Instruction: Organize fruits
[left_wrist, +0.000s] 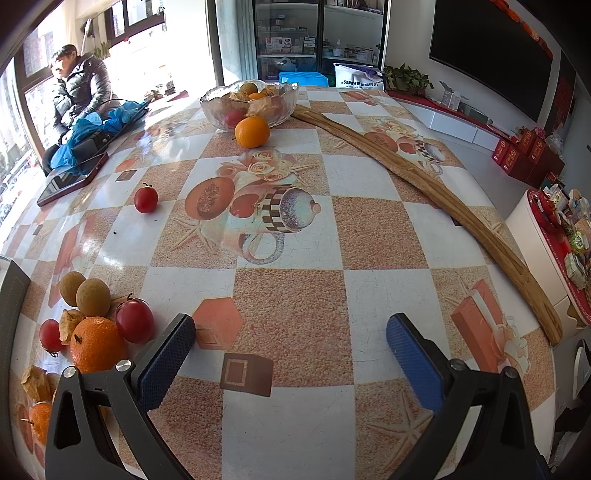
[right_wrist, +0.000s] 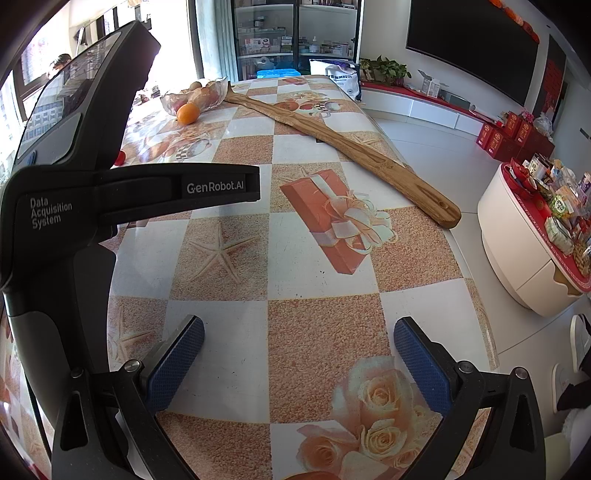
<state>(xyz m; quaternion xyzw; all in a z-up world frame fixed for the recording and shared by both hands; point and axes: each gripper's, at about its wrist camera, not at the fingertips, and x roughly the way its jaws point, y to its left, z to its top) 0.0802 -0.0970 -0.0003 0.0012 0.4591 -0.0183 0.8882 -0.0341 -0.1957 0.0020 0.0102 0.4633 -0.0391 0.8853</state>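
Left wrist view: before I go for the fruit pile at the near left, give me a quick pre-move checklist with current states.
1. Left gripper open and empty: ok.
2. Right gripper open and empty: ok.
3. Target pile in view: ok; large orange tangerine, red cherry tomato and two round brown longans lie left of the left gripper.
4. Pile pieces separated for a clean grasp: not ok; they touch one another.
5. Clear glass fruit bowl has room: cannot tell; it already holds fruit, and an orange sits against its front.
6. Path to the bowl: ok; only a lone red tomato lies off to the left.
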